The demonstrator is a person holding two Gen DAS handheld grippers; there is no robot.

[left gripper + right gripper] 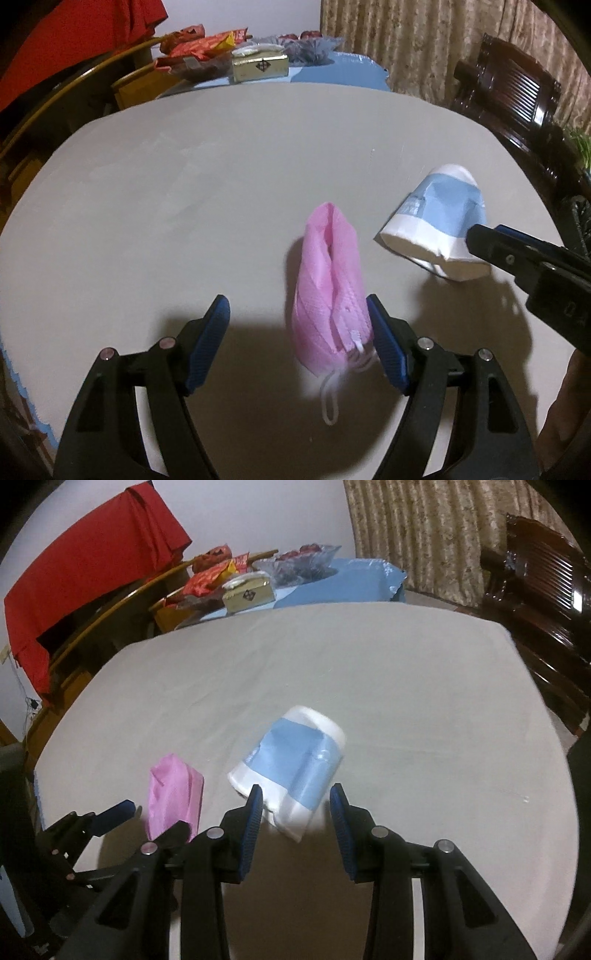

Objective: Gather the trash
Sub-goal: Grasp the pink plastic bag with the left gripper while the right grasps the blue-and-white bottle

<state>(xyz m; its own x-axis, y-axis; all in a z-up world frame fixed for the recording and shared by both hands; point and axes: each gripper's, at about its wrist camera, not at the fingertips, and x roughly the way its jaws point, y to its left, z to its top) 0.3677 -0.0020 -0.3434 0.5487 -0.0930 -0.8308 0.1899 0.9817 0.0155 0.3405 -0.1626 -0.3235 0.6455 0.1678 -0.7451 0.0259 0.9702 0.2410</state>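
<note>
Left gripper (297, 341) spread wide, pink mask (328, 295) between the pads, right pad beside or brushing it, left pad well apart; no grip yet. Right gripper (297, 829) about half open around the near end of the crushed blue-and-white paper cup (291, 771), left pad at its edge, contact unclear. Both pieces toward the near edge of the grey table (184, 177), cup nearer the right edge. Likely trouble: a one-sided close shoving the soft mask sideways, ear loop (330, 398) dangling free; flattened cup squirting from a shallow pinch

Grey table (184, 184): pink mask (330, 295), crushed cup (439, 225)
</note>
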